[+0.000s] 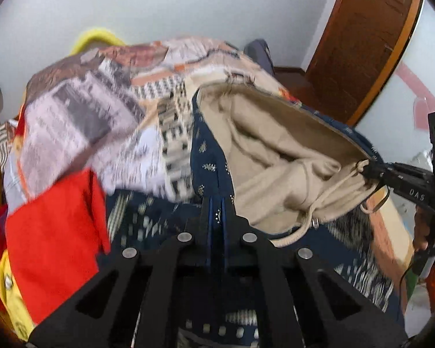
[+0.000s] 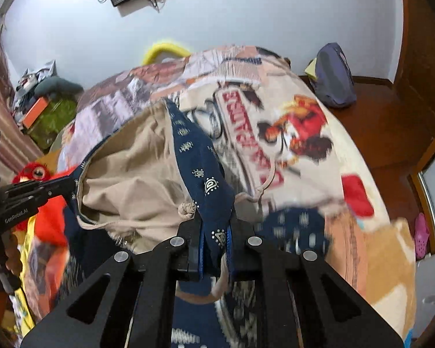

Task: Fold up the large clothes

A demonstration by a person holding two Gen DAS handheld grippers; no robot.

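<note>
While both tongs grip it, a navy patterned garment [image 1: 208, 156] with a beige lining hangs stretched above a bed. Seen from the left wrist, the left tongs [image 1: 216, 211] are pressed together on a navy edge of the garment, which rises straight ahead from the tips. The open waistband, with the beige lining [image 1: 264, 150] showing inside, runs from there to the right, where the right tongs [image 1: 371, 171] pinch its far end beside a knotted beige drawstring [image 1: 327, 194]. Its long axis runs left to right between the two tongs. A red cloth [image 1: 55, 232] lies to the lower left, on the bed's printed bedspread [image 1: 101, 101].

Seen from the right wrist, the right tongs [image 2: 216, 232] are closed on a navy band that climbs away and slightly leftward. The beige lining spreads left toward the left tongs [image 2: 69, 184], which clamp the opposite end. Below lies the bedspread, and a red stuffed toy [image 2: 34, 174] sits at the left.
</note>
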